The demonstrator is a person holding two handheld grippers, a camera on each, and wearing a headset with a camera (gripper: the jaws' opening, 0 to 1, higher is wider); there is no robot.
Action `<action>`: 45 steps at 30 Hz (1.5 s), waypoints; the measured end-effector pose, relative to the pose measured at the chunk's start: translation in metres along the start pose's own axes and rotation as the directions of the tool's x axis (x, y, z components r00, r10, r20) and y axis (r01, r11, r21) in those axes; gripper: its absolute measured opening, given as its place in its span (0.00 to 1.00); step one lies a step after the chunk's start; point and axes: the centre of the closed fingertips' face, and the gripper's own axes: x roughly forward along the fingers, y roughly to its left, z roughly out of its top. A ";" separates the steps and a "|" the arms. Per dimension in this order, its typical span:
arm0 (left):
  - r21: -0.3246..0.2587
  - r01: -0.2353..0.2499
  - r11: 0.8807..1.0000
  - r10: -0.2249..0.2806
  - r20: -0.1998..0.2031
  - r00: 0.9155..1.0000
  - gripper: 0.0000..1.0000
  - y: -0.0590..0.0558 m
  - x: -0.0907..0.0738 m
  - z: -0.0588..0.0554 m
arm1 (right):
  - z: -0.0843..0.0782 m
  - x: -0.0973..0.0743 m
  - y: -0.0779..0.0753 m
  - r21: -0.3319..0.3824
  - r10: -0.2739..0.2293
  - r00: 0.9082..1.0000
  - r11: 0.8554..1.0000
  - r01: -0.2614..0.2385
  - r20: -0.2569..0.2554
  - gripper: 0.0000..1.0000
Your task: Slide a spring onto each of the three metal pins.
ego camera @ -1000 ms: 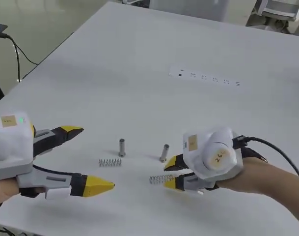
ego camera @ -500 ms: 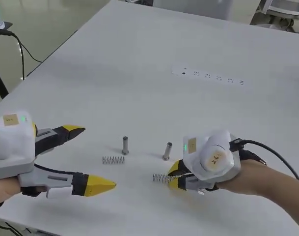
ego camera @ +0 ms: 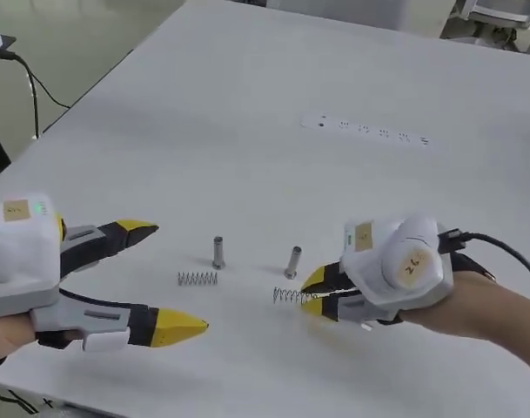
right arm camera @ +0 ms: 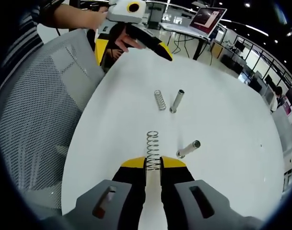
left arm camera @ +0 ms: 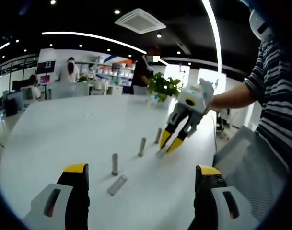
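Your right gripper (ego camera: pixel 318 293) has its fingers (ego camera: pixel 315 279) pinched nearly together on one end of a spring (ego camera: pixel 289 296), right of centre in the head view. The spring sticks out leftward from the yellow tips, low over the desk (ego camera: pixel 247 104), and you cannot tell whether its free end rests on the surface. In the right gripper view it runs straight up from between the tips at the bottom centre. Just above it in the head view stands a pin (ego camera: pixel 293 260), upright and apart from it. Left of that stands a second pin (ego camera: pixel 218 252), also upright, and just below it a loose spring (ego camera: pixel 197 279) lies flat on the desk, near but not touching. Your left gripper (ego camera: pixel 164 277) sits at the lower left of the head view, its fingers spread wide with nothing between them, tips aimed right toward the loose spring. A white power strip (ego camera: pixel 365 131) lies upper right of centre, well apart from the parts.
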 end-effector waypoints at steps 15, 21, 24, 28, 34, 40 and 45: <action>0.059 0.056 0.997 -0.057 0.013 0.998 0.78 -0.010 0.007 0.009 | 0.013 -0.030 0.004 0.001 -0.045 0.999 0.999 0.045 0.022 0.08; 0.094 0.110 0.989 -0.113 0.022 0.993 0.69 -0.016 0.012 0.019 | 0.016 -0.033 0.009 -0.004 -0.048 0.999 0.999 0.048 0.021 0.08; 0.116 0.150 0.982 -0.149 -0.013 0.989 0.66 -0.022 0.017 0.015 | 0.020 -0.035 0.010 0.004 -0.053 0.998 0.999 0.053 0.033 0.08; 0.129 0.190 0.973 -0.188 -0.023 0.982 0.64 -0.028 0.023 0.016 | 0.023 -0.035 0.014 -0.011 -0.052 0.998 0.999 0.052 0.028 0.08; 0.142 0.281 0.949 -0.273 -0.072 0.959 0.58 -0.044 0.034 0.008 | 0.027 -0.037 0.015 -0.008 -0.056 0.998 0.998 0.057 0.037 0.08; 0.130 0.339 0.932 -0.332 -0.072 0.941 0.49 -0.056 0.043 0.008 | 0.030 -0.039 0.019 -0.018 -0.053 0.998 0.998 0.054 0.033 0.08; 0.110 0.368 0.923 -0.364 -0.052 0.930 0.42 -0.058 0.055 0.014 | 0.034 -0.038 0.021 -0.021 -0.053 0.998 0.998 0.054 0.038 0.08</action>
